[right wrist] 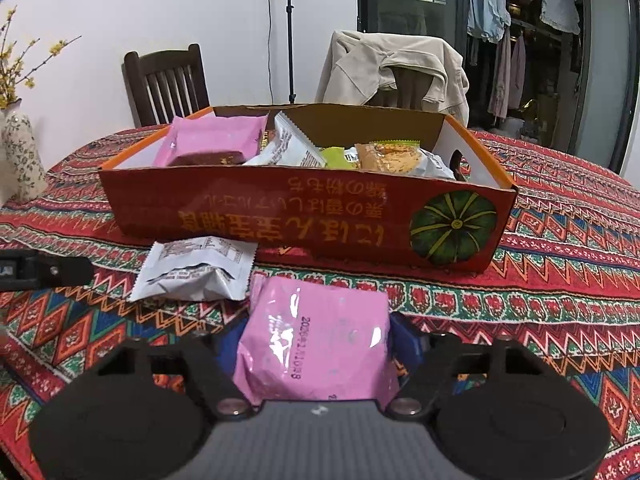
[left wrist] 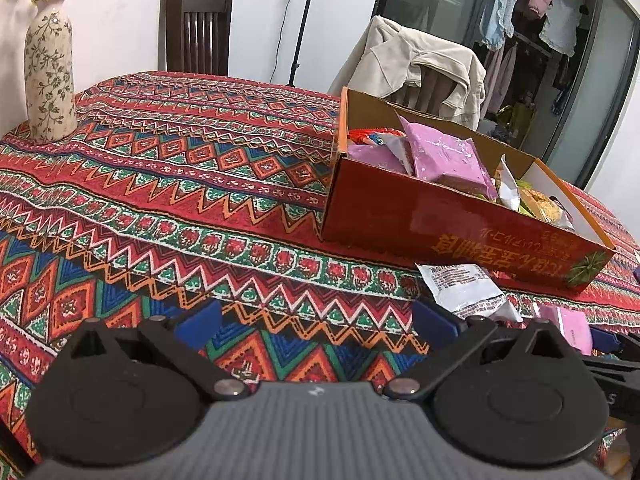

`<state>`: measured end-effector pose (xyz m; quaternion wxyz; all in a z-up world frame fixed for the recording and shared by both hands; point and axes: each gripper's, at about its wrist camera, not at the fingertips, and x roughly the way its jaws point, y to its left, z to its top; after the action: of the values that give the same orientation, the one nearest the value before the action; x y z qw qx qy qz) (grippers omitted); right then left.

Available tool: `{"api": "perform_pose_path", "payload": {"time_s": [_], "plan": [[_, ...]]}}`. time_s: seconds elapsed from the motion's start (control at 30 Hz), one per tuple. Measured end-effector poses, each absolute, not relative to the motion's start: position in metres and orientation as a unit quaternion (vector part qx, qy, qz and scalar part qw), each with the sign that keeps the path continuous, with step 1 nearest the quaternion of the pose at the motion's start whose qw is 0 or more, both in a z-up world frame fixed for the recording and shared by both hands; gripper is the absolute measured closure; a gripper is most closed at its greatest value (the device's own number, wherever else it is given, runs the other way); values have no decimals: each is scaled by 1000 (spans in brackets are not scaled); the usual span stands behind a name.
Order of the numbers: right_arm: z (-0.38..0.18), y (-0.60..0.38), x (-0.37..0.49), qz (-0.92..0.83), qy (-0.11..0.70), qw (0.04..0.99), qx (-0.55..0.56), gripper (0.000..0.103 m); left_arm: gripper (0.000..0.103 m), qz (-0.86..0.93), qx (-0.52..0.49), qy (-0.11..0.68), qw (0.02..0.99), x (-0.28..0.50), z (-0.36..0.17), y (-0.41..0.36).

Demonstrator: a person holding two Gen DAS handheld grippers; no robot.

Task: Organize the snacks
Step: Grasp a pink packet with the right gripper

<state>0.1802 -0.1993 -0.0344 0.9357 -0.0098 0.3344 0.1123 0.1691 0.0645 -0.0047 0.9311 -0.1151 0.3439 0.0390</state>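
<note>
An open red cardboard box (right wrist: 280, 216) (left wrist: 400, 208) stands on the patterned tablecloth and holds several snack packets, pink, white and yellow ones. In front of it lies a white packet (right wrist: 196, 268) (left wrist: 464, 284). Nearer than that, a pink snack packet (right wrist: 320, 340) (left wrist: 568, 324) sits on the cloth between the blue pads of my right gripper (right wrist: 316, 336), which press on both its sides. To the left of the packets my left gripper (left wrist: 316, 320) stands open over bare cloth with nothing between its fingers.
A flowered vase (left wrist: 50, 76) with yellow blossoms stands at the table's far left. A dark wooden chair (left wrist: 196, 32) and a chair draped with a beige jacket (left wrist: 420, 64) stand behind the table. The cloth (left wrist: 180, 168) left of the box is bare.
</note>
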Motion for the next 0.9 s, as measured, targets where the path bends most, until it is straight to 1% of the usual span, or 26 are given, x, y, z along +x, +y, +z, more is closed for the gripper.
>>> {"api": "perform_pose_path", "payload": {"time_s": [0.07, 0.23, 0.47, 0.67, 0.73, 0.9], "plan": [[-31, -203, 175, 119, 325, 938, -9, 37, 0, 41, -114, 343, 931, 170, -5, 64], [-20, -216, 170, 118, 304, 945, -21, 37, 0, 38, -110, 341, 933, 171, -7, 61], [-11, -250, 184, 89, 288, 953, -23, 37, 0, 50, -78, 337, 937, 173, 1, 46], [-22, -278, 194, 79, 279, 956, 31, 37, 0, 46, -71, 342, 936, 186, 15, 18], [-26, -281, 195, 76, 287, 954, 36, 37, 0, 45, -62, 347, 935, 194, 16, 3], [-25, -287, 190, 74, 274, 958, 51, 37, 0, 44, -70, 371, 925, 217, 10, -25]]}}
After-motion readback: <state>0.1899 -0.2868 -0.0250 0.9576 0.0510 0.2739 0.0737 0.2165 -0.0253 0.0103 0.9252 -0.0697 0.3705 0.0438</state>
